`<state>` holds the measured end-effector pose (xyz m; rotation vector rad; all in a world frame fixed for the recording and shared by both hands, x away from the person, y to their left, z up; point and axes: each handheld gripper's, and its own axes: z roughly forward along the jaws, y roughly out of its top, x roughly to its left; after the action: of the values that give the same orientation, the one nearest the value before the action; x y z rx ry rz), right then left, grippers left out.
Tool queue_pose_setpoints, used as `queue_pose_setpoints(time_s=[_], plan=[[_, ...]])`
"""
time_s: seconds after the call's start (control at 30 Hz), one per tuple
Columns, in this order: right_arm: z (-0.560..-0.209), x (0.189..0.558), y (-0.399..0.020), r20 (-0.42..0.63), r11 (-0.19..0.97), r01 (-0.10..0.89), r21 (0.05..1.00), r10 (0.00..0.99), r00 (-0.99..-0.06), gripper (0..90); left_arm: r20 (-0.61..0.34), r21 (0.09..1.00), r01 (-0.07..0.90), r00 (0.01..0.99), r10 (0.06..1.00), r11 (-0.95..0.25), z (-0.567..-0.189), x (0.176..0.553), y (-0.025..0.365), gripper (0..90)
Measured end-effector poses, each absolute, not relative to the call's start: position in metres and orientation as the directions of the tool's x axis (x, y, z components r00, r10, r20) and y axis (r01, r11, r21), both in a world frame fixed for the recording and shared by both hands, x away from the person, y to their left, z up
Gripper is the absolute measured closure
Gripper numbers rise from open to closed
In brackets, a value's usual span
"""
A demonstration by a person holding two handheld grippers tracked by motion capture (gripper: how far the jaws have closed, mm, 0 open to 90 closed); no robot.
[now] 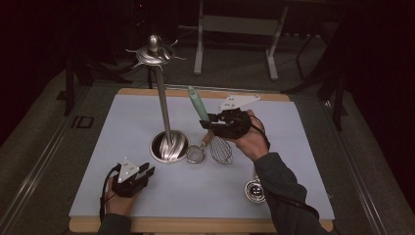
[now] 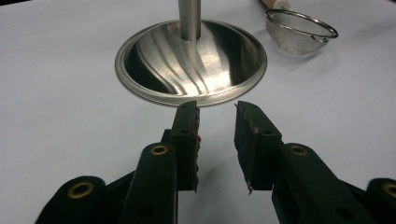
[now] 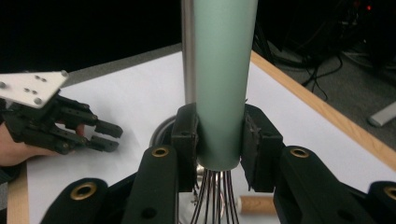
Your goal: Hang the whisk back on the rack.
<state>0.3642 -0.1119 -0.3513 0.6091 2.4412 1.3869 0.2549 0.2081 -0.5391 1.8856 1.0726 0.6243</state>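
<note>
A pale sheet (image 1: 147,196) covers the wood-edged table (image 1: 205,93) in a dark room, lower centre bare. Left of centre rises a polished steel utensil stand (image 1: 169,144), round dished base, thin pole. The right gripper (image 1: 208,123) pinches the whisk (image 1: 221,149) by its smooth mint handle, wires near a mesh strainer (image 1: 195,154). The left gripper (image 1: 147,172), jaws spread, rests lower left.

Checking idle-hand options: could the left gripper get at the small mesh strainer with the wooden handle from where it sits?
Probably yes. The left gripper stands open and empty, facing the steel stand's round base; the small mesh strainer lies just beyond that base, to one side, on bare white table, with nothing between.
</note>
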Motion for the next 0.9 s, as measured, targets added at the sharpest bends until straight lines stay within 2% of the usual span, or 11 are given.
queue_pose_setpoints(time_s=[0.6, 0.9], plan=[[-0.324, 0.362, -0.105, -0.096, 0.415, 0.082, 0.906, 0.389, -0.916, 69.1, 0.017, 0.86, 0.433, 0.505, 0.863, -0.27, -0.539, 0.255, 0.208, 70.1], [-0.314, 0.365, -0.1, -0.113, 0.396, 0.045, 0.917, 0.367, -0.923, 69.1, 0.019, 0.86, 0.432, 0.504, 0.863, -0.272, -0.539, 0.255, 0.207, 70.1]])
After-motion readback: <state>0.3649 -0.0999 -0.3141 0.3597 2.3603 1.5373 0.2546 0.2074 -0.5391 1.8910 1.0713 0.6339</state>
